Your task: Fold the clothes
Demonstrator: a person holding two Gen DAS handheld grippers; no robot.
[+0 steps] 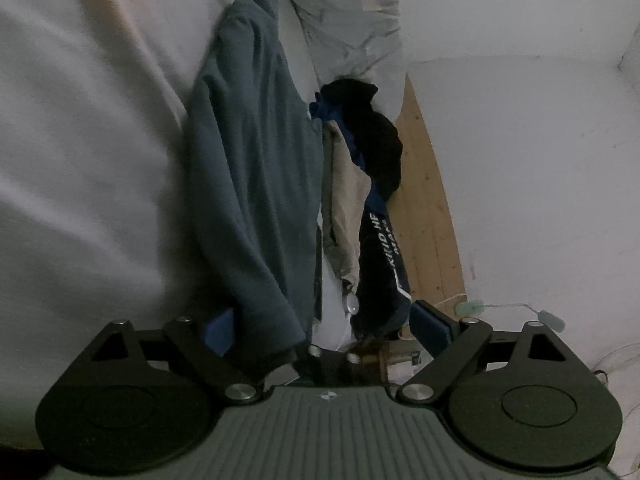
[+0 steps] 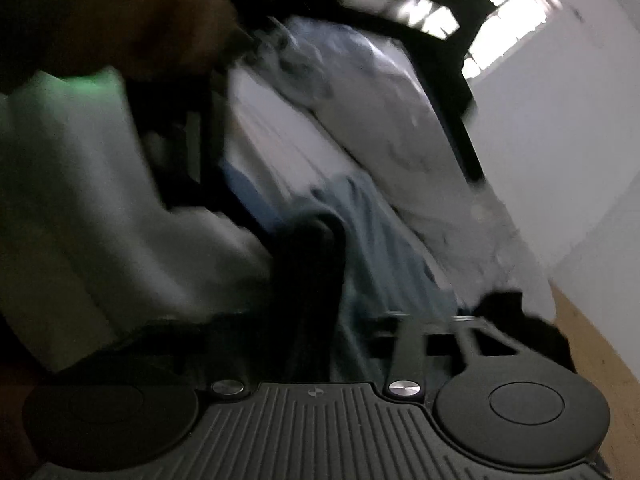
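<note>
One grey-blue garment (image 1: 256, 168); one dark printed garment (image 1: 380, 240), one beige garment (image 1: 346, 216); one pillow (image 1: 352, 20)

Left claw (image 1: 322, 326) spread wide.

right wrist view smeared by motion blur throughout; right tongs (image 2: 348, 320) mostly lost in it, left finger not made out, jaw state unreadable; large dark brown blurred mass (image 2: 112, 16) top left unidentifiable; pale blue crumpled cloth (image 2: 384, 248) edges smeared, lower part hidden behind the tool body; left wrist view: blue pad fingertips (image 1: 219, 330) of left tongs (image 1: 324, 328) partly covered by teal-grey long-sleeved top (image 1: 256, 168); white lettering on dark navy printed garment (image 1: 386, 256) too folded to read
</note>
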